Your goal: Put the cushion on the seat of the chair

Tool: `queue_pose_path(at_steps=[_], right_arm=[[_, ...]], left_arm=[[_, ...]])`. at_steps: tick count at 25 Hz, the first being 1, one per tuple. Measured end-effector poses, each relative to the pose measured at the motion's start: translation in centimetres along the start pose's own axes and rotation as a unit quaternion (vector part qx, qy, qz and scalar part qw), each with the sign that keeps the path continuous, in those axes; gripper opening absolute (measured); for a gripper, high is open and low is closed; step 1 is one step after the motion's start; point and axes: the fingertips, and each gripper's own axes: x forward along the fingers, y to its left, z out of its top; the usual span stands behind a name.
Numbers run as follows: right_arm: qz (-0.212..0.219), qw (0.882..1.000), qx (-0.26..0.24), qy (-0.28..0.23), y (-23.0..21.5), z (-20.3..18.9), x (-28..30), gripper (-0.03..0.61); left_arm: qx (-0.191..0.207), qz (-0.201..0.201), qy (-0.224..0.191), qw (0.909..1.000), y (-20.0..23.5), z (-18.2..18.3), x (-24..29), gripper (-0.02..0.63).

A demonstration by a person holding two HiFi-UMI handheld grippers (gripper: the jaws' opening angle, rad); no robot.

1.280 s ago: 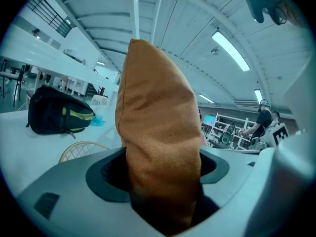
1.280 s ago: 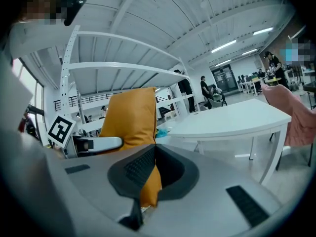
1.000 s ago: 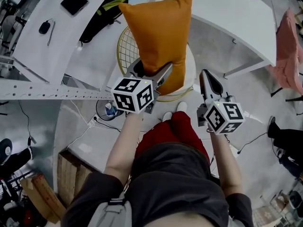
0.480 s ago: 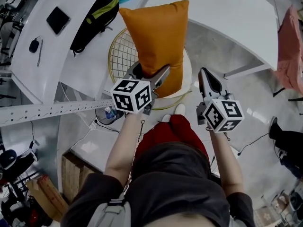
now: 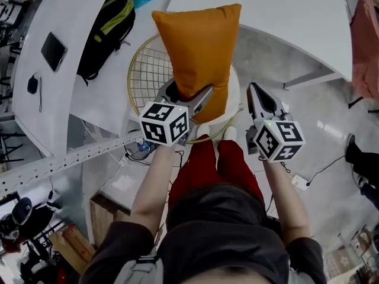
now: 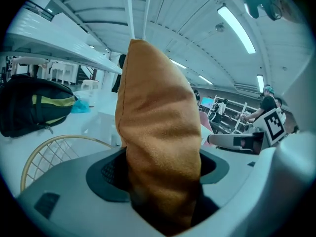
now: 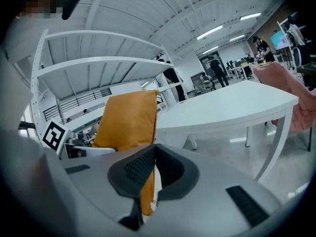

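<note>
One grip only, that's my worry. Head view: the left hand-held gripper (image 5: 188,99) clamps the orange cushion (image 5: 198,46) by its lower edge, upright over the chair (image 5: 145,70) seat, so it could flop off the chair. Left gripper view: jaws wide, pinching cushion fabric. Right gripper view: the right hand-held gripper (image 7: 148,154) is closed and empty.

Clamped in the left gripper (image 6: 160,168), the cushion (image 5: 198,46) is orange cloth, matt, with a fine suede-like nap and a stitched edge seam. The right gripper (image 7: 150,149) has a smooth matt grey plastic shell and dark ribbed pads (image 7: 137,168). Beyond the tongs, the chair (image 5: 145,70) back is gold-coloured wire mesh; the table (image 5: 284,10) is smooth white.
</note>
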Motion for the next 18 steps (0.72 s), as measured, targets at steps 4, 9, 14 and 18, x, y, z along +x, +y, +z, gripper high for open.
queue_pose_path(at_steps=[4,9,14,18], right_arm=[[-0.017,1.000,0.004,0.013,0.1,-1.9,1.5,0.017],[-0.061,0.998,0.021,0.017,0.7,-3.8,3.0,0.017],[-0.097,0.995,0.032,0.020,1.2,-5.2,4.3,0.017],[-0.118,0.992,0.043,0.029,1.1,-6.6,5.0,0.017]], left_arm=[[-0.002,-0.013,0.021,0.9997,2.1,-1.3,1.1,0.376],[0.015,-0.046,0.061,0.9970,4.4,-3.0,2.4,0.376],[0.009,-0.073,0.091,0.9931,6.6,-4.5,3.6,0.376],[0.010,-0.084,0.109,0.9904,7.8,-5.5,4.6,0.376]])
